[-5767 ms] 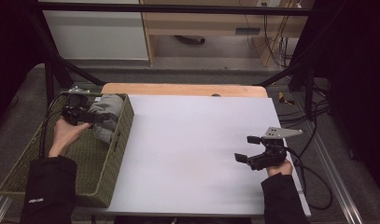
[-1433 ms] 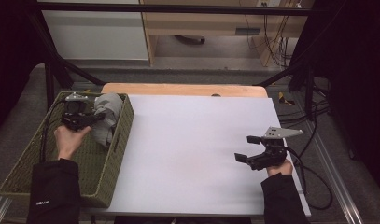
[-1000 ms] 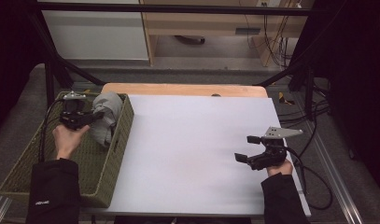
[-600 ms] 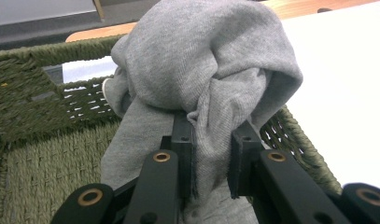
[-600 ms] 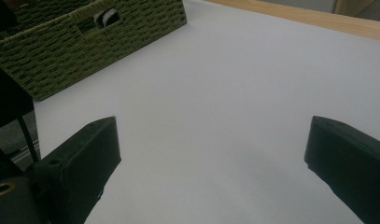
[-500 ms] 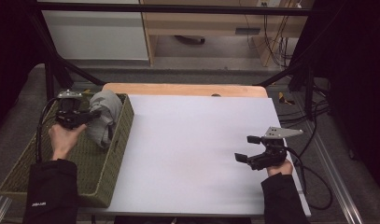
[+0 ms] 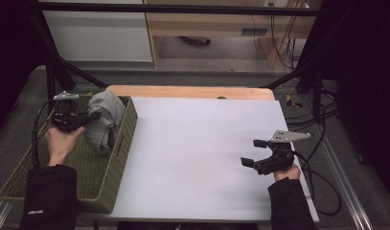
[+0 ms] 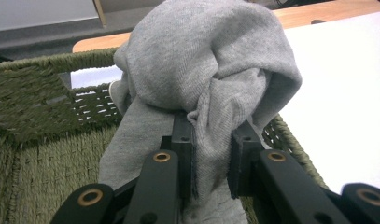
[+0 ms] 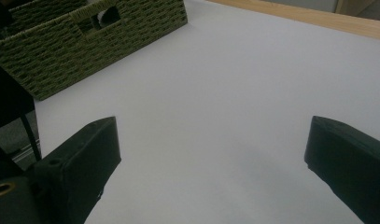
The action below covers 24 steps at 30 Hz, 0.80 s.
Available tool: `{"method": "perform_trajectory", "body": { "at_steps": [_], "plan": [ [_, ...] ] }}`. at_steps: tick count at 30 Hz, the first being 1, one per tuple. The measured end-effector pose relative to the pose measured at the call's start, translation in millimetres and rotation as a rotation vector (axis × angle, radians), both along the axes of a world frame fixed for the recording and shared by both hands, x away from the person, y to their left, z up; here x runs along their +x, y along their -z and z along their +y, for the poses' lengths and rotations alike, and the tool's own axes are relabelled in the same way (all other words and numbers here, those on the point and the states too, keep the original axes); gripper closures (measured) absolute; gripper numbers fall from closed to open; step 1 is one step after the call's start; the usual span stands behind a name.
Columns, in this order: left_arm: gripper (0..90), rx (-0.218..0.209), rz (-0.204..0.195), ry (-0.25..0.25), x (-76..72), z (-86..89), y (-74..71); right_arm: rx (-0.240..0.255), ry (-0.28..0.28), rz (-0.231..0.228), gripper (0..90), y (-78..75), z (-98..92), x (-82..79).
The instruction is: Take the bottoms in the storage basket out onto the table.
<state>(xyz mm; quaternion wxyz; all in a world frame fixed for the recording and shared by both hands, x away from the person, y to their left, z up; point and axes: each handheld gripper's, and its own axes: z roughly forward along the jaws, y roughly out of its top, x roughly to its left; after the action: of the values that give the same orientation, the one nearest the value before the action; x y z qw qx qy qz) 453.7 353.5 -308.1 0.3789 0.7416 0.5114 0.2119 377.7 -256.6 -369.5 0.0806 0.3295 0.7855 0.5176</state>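
Over the far end of the green woven basket (image 7: pixel 117 163), the left tool (image 7: pixel 89 116) is raised level, its jaws pinching a grey cloth (image 8: pixel 211 79) that hangs into the basket. Well right of the basket, the right tool (image 7: pixel 252 153) hovers low over the white bench (image 7: pixel 192 143), jaws spread, pointing toward the basket.

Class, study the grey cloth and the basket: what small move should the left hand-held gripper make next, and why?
Probably lift a little higher. The left hand-held gripper is shut on the grey cloth, but the cloth's lower folds hang inside the green woven basket, below its rim, so they should clear it before moving toward the white table.
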Motion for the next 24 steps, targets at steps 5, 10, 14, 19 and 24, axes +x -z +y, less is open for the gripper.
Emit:
{"method": "perform_trajectory", "body": {
  "at_steps": [5,10,14,19,24],
  "plan": [
    [75.6,-0.002,-0.006,0.006,-3.9,0.8,-5.6,-0.001,0.000,0.003,4.0,0.2,0.5,0.0],
    [75.5,0.003,-0.014,0.017,-8.1,3.1,-10.6,-0.001,0.000,0.002,4.0,0.2,0.5,0.0],
    [75.6,-0.003,-0.015,0.025,-11.4,5.1,-14.4,-0.002,-0.001,0.003,4.0,0.5,0.7,0.2],
    [75.5,-0.006,-0.017,0.032,-14.7,7.6,-19.2,-0.001,0.000,0.002,4.0,0.6,0.8,0.2],
    [75.6,-0.016,-0.016,0.040,-17.6,10.9,-23.2,-0.002,0.000,0.001,4.0,0.7,0.9,0.3]
  ]
}}
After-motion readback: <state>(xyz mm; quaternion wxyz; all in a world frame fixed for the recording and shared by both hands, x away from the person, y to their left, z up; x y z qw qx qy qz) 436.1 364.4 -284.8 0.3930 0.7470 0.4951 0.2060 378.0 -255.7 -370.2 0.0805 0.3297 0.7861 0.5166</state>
